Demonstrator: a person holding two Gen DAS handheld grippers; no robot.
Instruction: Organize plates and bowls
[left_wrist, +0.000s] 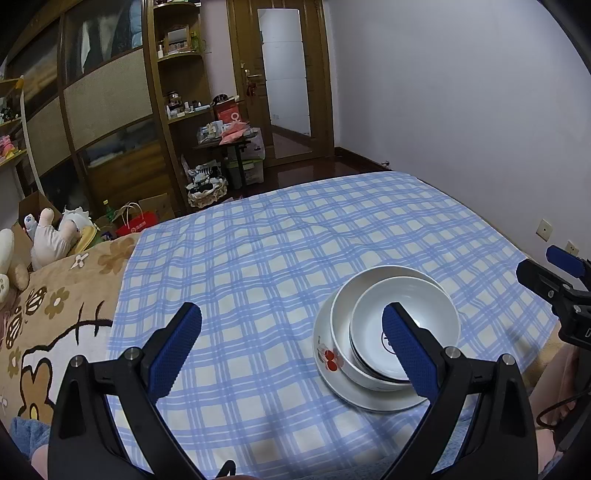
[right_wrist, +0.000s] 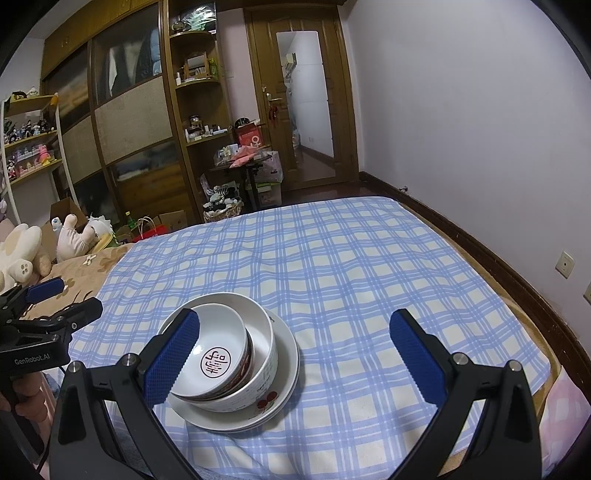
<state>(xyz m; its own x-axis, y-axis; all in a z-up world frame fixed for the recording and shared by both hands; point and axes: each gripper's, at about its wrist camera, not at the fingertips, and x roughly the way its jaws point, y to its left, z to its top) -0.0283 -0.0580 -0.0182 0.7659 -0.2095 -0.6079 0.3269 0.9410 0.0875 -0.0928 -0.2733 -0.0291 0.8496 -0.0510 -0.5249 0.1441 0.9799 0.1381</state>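
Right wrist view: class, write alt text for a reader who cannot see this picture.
A small white bowl with a red round mark sits tilted in a larger white bowl on a white round plate, on a blue checked cloth. The right tongs hang open over the cloth, holding nothing, with the other tongs at the left edge.

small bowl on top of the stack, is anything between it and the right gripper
Nothing visible is. The small bowl sits nested in the larger bowl on the plate, top open. The right gripper is open, its left finger overlapping the bowl's rim in view; only checked cloth lies around.
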